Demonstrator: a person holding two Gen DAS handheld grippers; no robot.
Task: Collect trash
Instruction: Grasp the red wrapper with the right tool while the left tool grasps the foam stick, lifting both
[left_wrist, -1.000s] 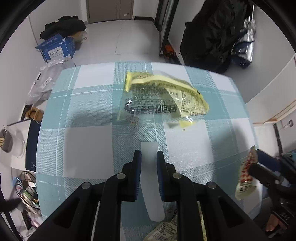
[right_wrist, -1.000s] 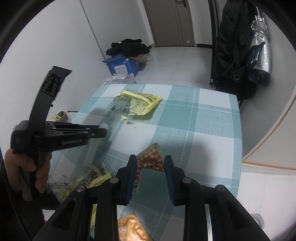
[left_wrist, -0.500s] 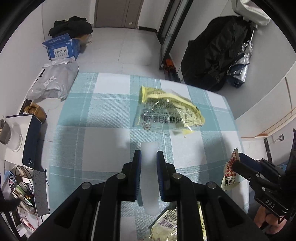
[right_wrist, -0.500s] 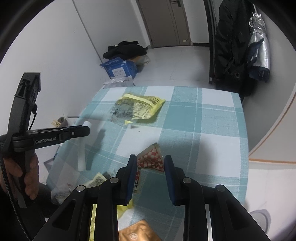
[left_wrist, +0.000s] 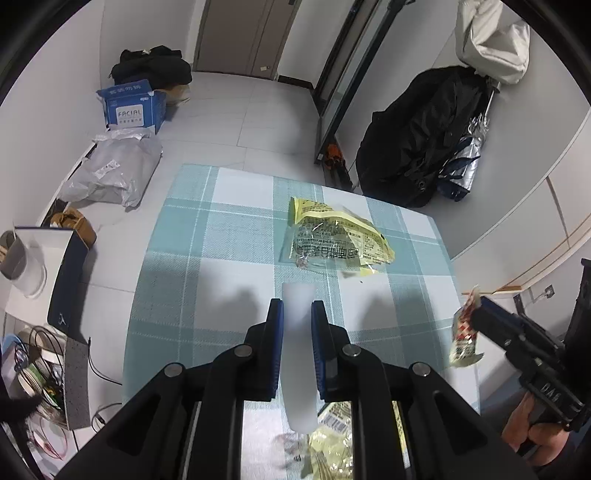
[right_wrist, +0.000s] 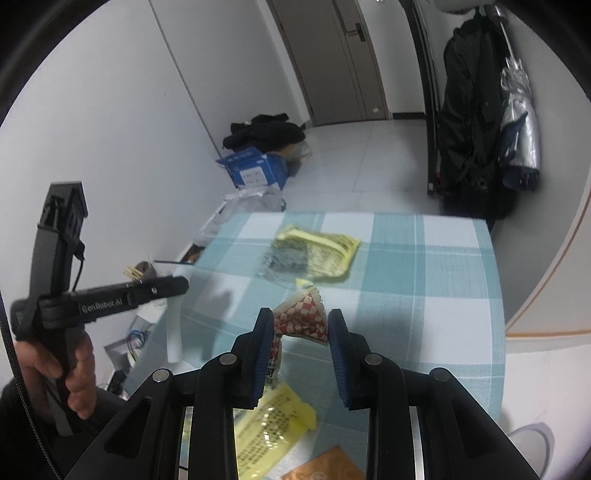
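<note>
While both grippers hang above the checked table (left_wrist: 207, 258):
Left gripper (left_wrist: 297, 314): clenched on white strip (left_wrist: 298, 354).
Right gripper (right_wrist: 300, 325): grasping red-checked wrapper (right_wrist: 301, 317).
Table: 1 yellow packet (left_wrist: 332, 236).

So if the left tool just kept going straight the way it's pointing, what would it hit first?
Probably the teal-and-white checked tablecloth, just short of the crumpled yellow-and-clear plastic wrapper lying ahead. The left tool is shut on a white translucent plastic strip, which would land first. Depth is hard to judge.
</note>
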